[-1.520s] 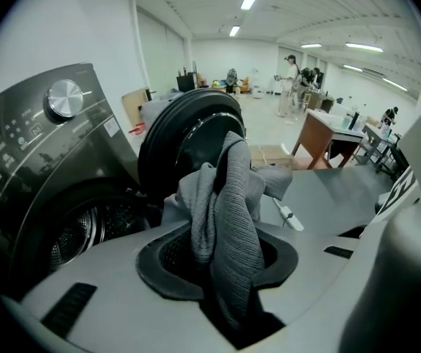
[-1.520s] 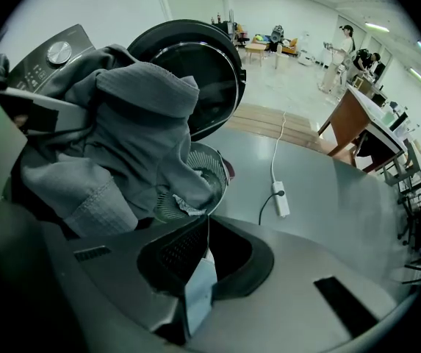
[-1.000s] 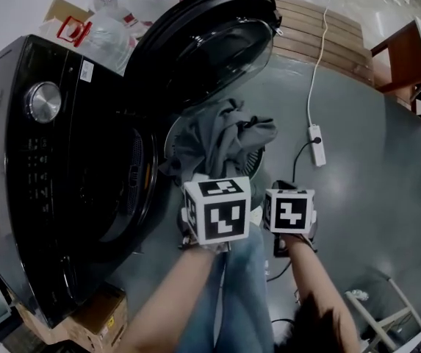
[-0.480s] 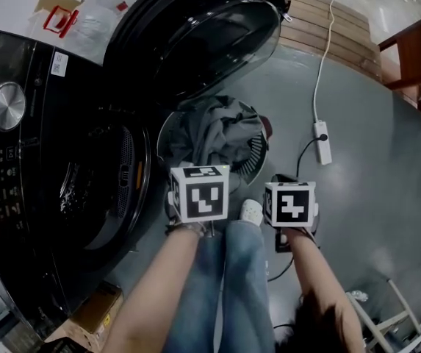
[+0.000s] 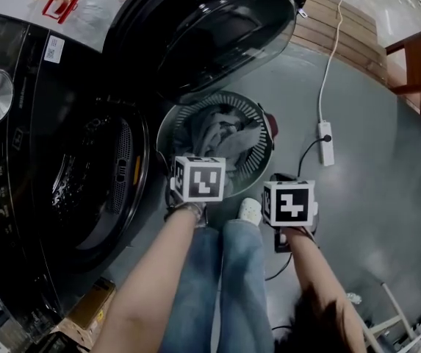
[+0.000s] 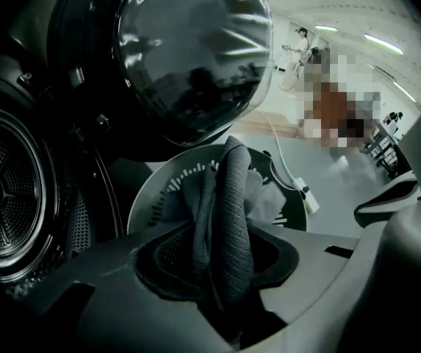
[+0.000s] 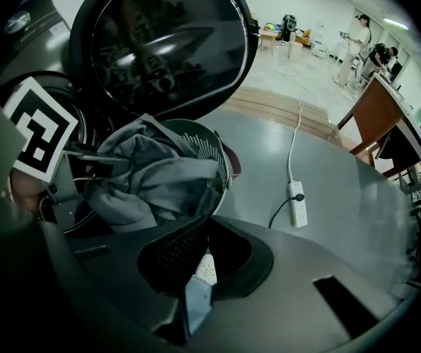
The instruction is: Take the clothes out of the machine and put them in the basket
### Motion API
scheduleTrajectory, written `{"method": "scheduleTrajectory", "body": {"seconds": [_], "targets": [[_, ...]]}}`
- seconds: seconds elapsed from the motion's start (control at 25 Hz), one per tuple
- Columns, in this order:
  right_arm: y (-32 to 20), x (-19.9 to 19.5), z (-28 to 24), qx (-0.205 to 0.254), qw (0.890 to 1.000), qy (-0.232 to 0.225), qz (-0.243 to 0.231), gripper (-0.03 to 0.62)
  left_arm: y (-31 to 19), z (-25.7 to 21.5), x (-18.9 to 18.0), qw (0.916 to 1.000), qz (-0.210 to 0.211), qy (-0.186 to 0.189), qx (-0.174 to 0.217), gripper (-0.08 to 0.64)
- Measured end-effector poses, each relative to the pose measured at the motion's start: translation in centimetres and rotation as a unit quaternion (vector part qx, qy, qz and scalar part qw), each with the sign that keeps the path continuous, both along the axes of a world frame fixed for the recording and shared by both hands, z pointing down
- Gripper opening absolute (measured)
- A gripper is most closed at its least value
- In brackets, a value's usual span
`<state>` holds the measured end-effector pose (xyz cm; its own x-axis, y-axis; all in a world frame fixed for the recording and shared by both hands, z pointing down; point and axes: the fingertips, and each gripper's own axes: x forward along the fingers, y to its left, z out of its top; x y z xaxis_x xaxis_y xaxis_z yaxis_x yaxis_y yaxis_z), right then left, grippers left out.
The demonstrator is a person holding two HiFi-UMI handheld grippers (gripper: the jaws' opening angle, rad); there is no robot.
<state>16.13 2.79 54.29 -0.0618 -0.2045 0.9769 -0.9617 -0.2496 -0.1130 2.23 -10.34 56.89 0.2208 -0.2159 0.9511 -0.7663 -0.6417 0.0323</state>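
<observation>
L tongs (image 6: 223, 282) — on grey cloth (image 6: 230, 197)

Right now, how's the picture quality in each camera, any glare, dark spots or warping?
Head view: strong fisheye bend, the washer drum very dark, sheen on the floor. Left gripper view: bright reflections wash the door glass; grey garment sharp up close. Right gripper view: black vignetted corners, power strip crisp.
</observation>
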Motion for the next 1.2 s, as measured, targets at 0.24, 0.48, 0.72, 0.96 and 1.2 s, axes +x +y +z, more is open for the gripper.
{"method": "scheduleTrajectory", "body": {"seconds": [0.24,0.48,0.72,0.96,1.2], "targets": [[-0.7,-0.8,0.0,0.0,1.0,0.0,-0.005,0.003,-0.4,1.5,0.1,0.9997,0.006,-0.022,-0.008,0.226],[-0.6,-1.4,-0.3,0.002,1.0,0.0,-0.007,0.003,0.2,1.6,-0.3,0.9989,-0.003,0.002,-0.046,0.423],[0.2,-2.5,-1.7,0.005,1.0,0.0,-0.017,0.003,0.8,0.0,-2.3,0.9992,-0.012,0.011,-0.036,0.425],[0.5,-3.6,-6.4,0.015,1.0,0.002,-0.017,0.003,0.9,-5.1,-3.7,0.9995,-0.006,0.018,-0.024,0.424],[0.3,-4.5,-12.3,0.025,0.999,-0.002,-0.03,0.003,0.7,-11.7,-4.1,0.9995,-0.007,0.029,-0.009,0.423]]}}
